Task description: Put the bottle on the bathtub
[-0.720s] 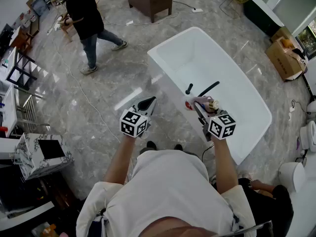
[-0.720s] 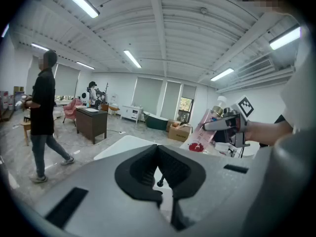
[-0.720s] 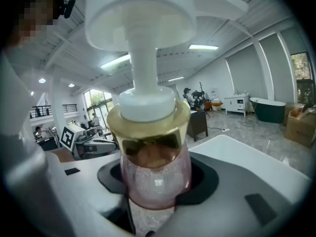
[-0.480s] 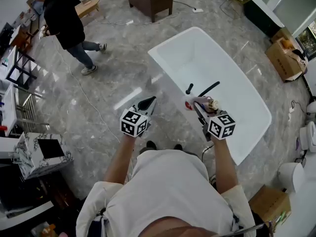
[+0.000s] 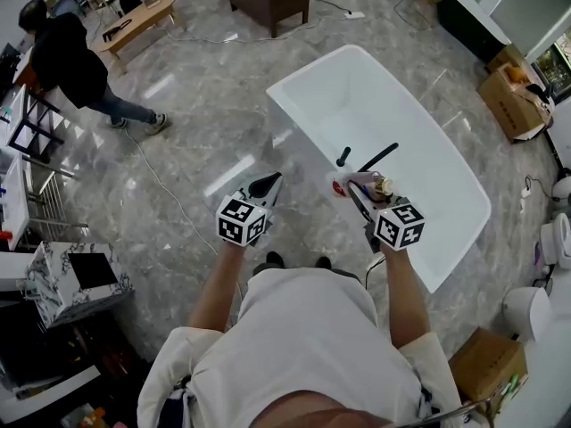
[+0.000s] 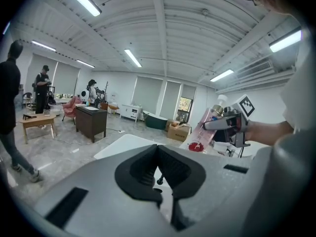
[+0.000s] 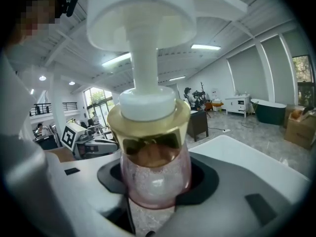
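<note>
A pink pump bottle (image 7: 153, 167) with a gold collar and white pump head is clamped in my right gripper (image 5: 361, 194), tilted above the near rim of the white bathtub (image 5: 393, 114). From the head view the bottle (image 5: 359, 184) reaches toward the black faucet (image 5: 376, 158). The left gripper view shows the same bottle (image 6: 203, 131) at its right. My left gripper (image 5: 266, 186) hangs over the floor left of the tub, jaws closed together on nothing.
A person (image 5: 71, 61) walks at the far left near a wooden table (image 5: 138, 16). A cable (image 5: 165, 185) runs across the marble floor. Cardboard boxes (image 5: 513, 92) stand at the right; a marbled box (image 5: 76, 279) sits at lower left.
Both grippers and the bottle have hardly moved. The person in black has walked away toward the far left.
</note>
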A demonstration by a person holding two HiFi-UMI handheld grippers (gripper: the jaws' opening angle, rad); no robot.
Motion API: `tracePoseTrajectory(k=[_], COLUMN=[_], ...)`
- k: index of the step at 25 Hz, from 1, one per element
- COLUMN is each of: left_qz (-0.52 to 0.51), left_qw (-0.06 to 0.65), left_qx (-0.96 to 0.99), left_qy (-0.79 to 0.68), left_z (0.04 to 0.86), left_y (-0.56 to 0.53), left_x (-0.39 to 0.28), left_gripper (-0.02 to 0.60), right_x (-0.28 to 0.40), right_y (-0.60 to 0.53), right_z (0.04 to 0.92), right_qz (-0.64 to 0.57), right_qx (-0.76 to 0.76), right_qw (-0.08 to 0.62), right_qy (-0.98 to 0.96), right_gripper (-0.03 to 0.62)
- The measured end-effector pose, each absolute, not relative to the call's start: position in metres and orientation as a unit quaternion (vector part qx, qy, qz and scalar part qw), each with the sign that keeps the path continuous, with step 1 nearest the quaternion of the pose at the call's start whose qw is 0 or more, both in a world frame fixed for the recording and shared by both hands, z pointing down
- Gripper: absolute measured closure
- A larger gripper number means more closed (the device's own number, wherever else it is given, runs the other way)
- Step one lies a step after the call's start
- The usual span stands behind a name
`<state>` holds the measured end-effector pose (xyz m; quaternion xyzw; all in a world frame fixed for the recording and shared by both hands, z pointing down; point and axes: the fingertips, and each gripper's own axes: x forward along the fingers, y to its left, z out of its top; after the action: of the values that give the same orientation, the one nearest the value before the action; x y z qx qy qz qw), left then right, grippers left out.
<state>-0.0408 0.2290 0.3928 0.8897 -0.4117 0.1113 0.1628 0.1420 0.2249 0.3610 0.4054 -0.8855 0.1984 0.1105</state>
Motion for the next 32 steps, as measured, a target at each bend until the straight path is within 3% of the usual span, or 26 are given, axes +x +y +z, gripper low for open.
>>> tracePoseTrajectory(k=[22, 32], left_qz=[0.124, 0.133], left_qw=[0.169, 0.183], left_qx=[0.907, 0.898], left_qy=[-0.366, -0.379], left_z=[0.405, 0.417], left_y=[0.231, 0.186], left_x=[-0.087, -0.084], left_gripper=[0.577, 0.577], right_x=[0.098, 0.101], right_y=[0.238, 0.185], right_z=[0.371, 0.395], right_qz=[0.213, 0.230], right_qx=[0.450, 0.440], right_qw=[0.112, 0.123], right_qy=[-0.860, -0.859], right_gripper=[0.361, 0.360])
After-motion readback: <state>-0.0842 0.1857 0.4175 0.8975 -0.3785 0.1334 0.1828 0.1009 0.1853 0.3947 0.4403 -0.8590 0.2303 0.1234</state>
